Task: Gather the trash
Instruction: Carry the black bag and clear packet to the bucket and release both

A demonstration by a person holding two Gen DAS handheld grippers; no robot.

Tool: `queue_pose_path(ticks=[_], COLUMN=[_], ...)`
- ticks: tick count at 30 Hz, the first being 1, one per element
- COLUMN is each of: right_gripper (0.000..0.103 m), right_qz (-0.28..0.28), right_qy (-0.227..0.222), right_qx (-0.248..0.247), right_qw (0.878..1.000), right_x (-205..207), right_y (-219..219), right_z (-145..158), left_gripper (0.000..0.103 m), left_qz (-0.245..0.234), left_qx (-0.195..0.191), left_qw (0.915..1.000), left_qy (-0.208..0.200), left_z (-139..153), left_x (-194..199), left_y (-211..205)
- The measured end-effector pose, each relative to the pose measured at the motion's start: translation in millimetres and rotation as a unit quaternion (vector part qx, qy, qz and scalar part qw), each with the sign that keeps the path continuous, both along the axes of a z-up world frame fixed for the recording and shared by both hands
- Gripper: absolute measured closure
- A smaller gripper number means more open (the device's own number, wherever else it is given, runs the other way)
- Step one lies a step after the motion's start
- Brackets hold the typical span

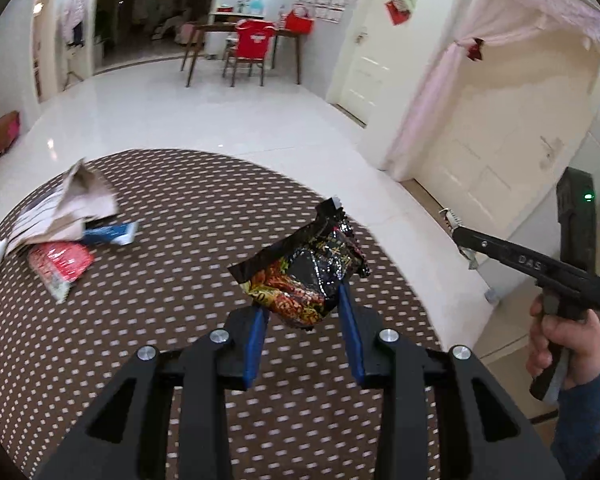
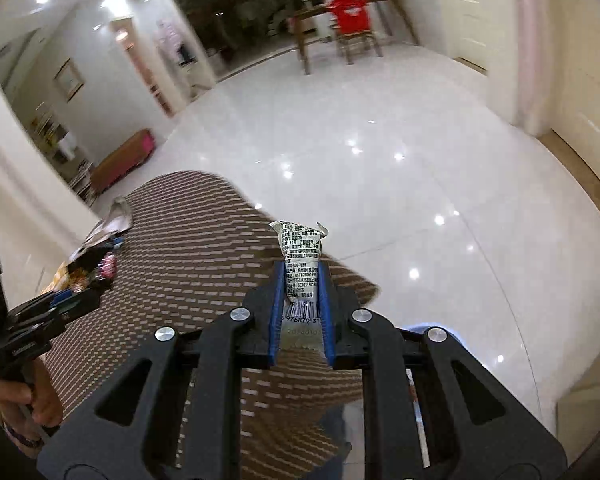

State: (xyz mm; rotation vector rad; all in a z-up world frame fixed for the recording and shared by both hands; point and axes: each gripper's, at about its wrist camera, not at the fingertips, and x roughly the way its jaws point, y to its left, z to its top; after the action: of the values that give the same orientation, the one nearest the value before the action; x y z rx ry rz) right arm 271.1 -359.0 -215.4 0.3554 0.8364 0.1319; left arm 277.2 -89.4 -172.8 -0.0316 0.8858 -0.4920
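While your left gripper [image 1: 304, 312] hangs over the brown dotted tablecloth [image 1: 160, 300], its blue pads are partly closed on a black and red snack wrapper [image 1: 304, 276], which is clear of the cloth and crumpled between them. Your right gripper [image 2: 302, 304] is nearly closed, pinching a narrow white printed wrapper [image 2: 300, 260] whose barcode end sits between the pads and whose torn top sticks up past the fingertips. That wrapper is beyond the table's edge, with the glossy white floor [image 2: 380, 140] behind it.

From the left wrist view, your right hand [image 1: 564, 344] shows at the right edge, holding its gripper's handle off the side of the table. More trash lies on the far left part of the cloth: crumpled paper [image 1: 68, 204], a blue and white packet [image 1: 110, 234] just beside it, and a red packet [image 1: 60, 262] partly under the paper's near edge. All three lie well apart from the wrapper in your left gripper.
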Motion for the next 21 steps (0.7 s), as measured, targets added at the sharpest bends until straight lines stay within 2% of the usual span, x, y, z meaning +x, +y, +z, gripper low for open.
queue_pose_path(ticks=[6, 12, 13, 14, 16, 21], right_gripper=[0.086, 0.083, 0.078, 0.059, 0.034, 0.032], right_qz=[-0.055, -0.085, -0.093, -0.099, -0.12, -0.148], right_qy=[0.061, 0.115, 0.124, 0.128, 0.133, 0.112], right_qx=[0.012, 0.034, 0.042, 0.047, 0.048, 0.06], right_qw=[0.997, 0.989, 0.987, 0.986, 0.983, 0.981], right_x=[-6.1, -11.0, -12.4, -13.8, -19.6, -35.4], right_y=[-48.9, -73.9, -80.4, -84.9, -94.8, -117.9], right_z=[-47.8, -98.7, -107.6, -112.1, -118.2, -108.9], left_gripper=[0.07, 0.07, 0.07, 0.07, 0.07, 0.07], left_qz=[-0.038, -0.073, -0.077, -0.084, -0.099, -0.14], left_qx=[0.008, 0.022, 0.024, 0.026, 0.031, 0.044], left_qw=[0.9992, 0.9971, 0.9967, 0.9961, 0.9945, 0.9888], left_qy=[0.001, 0.006, 0.008, 0.01, 0.012, 0.026], left_z=[0.2, -5.8, -7.0, -8.6, -12.5, -26.1], left_x=[-5.6, -8.1, -8.2, -8.5, -10.1, -12.7], left_y=[-40.5, -81.1, -86.3, -93.1, -110.1, -147.3])
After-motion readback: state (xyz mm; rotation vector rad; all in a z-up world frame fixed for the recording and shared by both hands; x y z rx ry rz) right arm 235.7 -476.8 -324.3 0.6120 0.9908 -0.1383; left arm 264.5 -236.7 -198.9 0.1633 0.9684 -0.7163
